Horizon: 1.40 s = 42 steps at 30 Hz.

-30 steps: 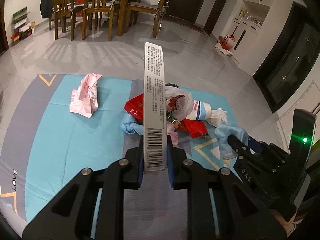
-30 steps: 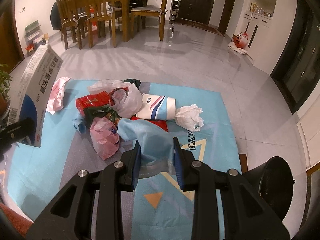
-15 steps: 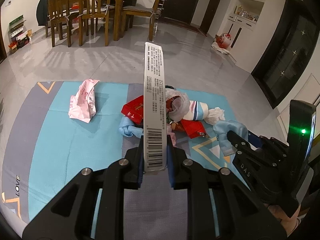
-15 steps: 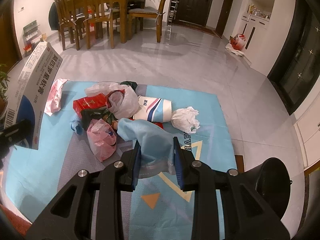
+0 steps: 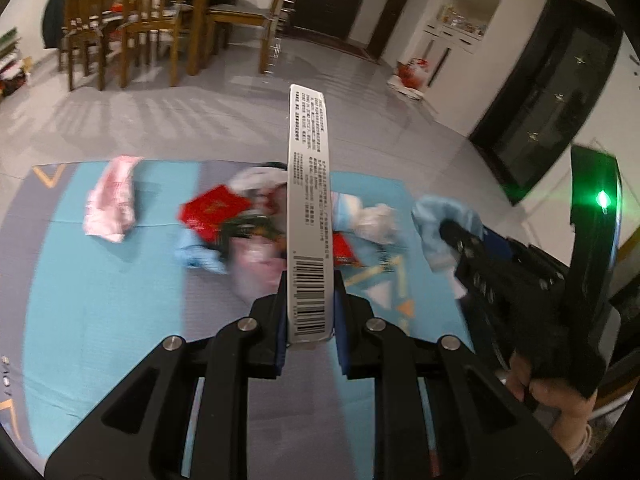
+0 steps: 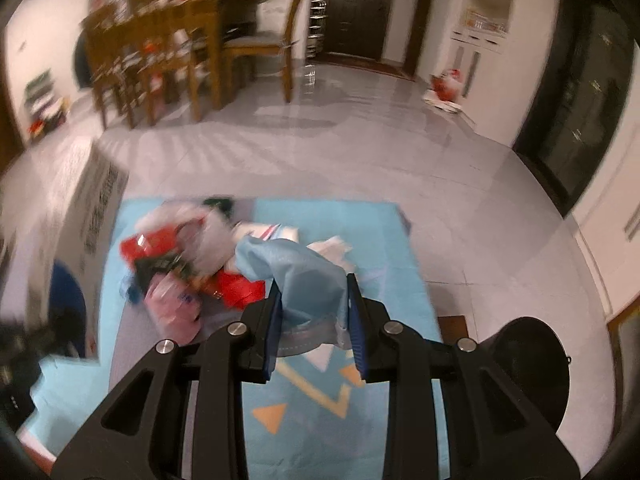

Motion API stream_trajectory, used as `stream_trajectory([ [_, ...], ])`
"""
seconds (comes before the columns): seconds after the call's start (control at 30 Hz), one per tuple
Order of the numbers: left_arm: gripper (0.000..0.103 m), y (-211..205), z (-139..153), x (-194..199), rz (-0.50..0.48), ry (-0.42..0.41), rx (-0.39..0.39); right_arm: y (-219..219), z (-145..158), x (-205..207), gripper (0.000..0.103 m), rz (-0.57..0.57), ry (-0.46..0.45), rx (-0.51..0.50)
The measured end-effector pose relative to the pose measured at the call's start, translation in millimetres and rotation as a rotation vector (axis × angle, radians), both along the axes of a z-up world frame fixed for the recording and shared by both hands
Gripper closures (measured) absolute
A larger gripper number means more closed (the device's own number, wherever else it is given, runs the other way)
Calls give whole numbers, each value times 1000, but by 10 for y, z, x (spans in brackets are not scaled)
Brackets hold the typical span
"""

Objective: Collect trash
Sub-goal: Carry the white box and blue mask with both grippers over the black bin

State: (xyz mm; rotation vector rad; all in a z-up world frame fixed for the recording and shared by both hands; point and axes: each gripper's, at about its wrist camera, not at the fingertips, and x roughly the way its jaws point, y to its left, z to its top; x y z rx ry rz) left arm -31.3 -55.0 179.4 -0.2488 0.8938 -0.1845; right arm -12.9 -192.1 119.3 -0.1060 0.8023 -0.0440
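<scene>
My left gripper is shut on a flat white medicine box, held edge-on with its barcode toward the camera. My right gripper is shut on a light blue fabric wrapper, lifted off the mat. In the left wrist view the right gripper shows at the right with the blue wrapper. On the teal mat lies a pile of trash: a red packet, a pink bag, white crumpled paper. A separate pink wrapper lies to the left.
A black bin stands on the floor at the mat's right side. A wooden dining table with chairs stands at the back left. A red and white bag lies by the white cabinets. Grey tiled floor surrounds the mat.
Both grippers have lifted slightly and swung, each keeping its hold. In both views the trash pile sits farther off and blurred.
</scene>
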Motion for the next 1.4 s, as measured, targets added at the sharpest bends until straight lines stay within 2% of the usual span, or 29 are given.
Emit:
stream_trajectory([
  [0.17,83,-511,118,78,-93,-38,51,-545,235,50,73,-133,-41,103],
  [0.43,83,-1428,182,236,-278,-45,-5,-1585,516,-210,72,-381,-118,203],
  [0.6,83,-2117,75,270,-443,5,-28,-2195,576,-483,72,-541,-151,251],
  [0.83,83,-2912,-206,241,-646,123,-16,-2754,426,-697,72,-681,-117,307],
  [0.97,83,-3220,-402,197,-720,201,-7,-2986,290,-755,72,-748,-68,354],
  [1.1,83,-3428,-587,178,-740,265,23,-3202,69,-763,72,-818,-4,452],
  [1.27,83,-3637,-765,132,-810,318,54,-3329,-41,-763,72,-862,36,481],
  [1.4,83,-3730,-859,125,-822,328,87,-3361,-82,-737,72,-887,63,471],
])
